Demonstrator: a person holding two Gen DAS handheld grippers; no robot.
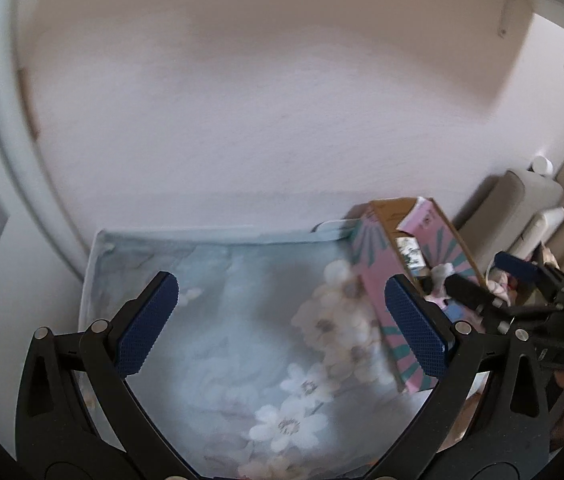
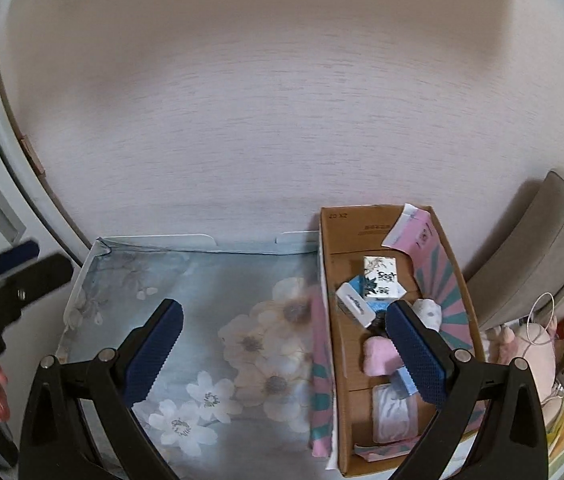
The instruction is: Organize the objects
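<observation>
Left gripper wide open and empty over floral cloth at frame centre, right gripper likewise spread with nothing held, cardboard box lower right holding white packets, pink item, wall above.

Open brown cardboard box: we see matt, raw paperboard inside; its outer walls carry a smooth pink-and-teal print.
Pale blue flower-printed cloth: we read it as soft, matt fabric, smooth with faint creases.
Pinkish-white wall: matt, with a fine horizontal grain.
Left tool: we see matt black plastic arms, dark blue pads with a rough dotted texture, and small shiny metal pins.
Small pink lump in the box: looks soft and matt to us.
</observation>
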